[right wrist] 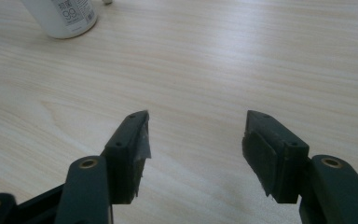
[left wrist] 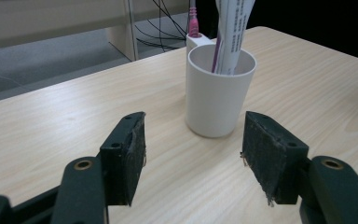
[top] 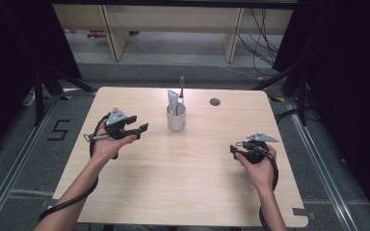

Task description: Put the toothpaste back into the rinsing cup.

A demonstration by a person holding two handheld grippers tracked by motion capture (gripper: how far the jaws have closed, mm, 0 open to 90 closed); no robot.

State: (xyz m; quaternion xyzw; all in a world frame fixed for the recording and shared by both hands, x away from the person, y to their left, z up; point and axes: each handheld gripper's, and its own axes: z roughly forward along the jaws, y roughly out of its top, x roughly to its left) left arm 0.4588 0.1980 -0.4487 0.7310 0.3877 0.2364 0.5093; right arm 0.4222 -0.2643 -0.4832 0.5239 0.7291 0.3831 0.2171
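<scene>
Behind the gaping, empty left hand-held gripper [left wrist: 193,156], a cup [left wrist: 220,91], tube [left wrist: 233,32] top cropped.

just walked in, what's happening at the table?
A person sits at a wooden table with tongs in each hand. The left tongs are open and aimed at a white cup near the table's far middle, not touching it. The cup holds a toothpaste tube and a toothbrush, both standing in it. The right tongs are open too, held low over bare wood at the right side, well away from the cup. Nothing is gripped at this moment.
</scene>
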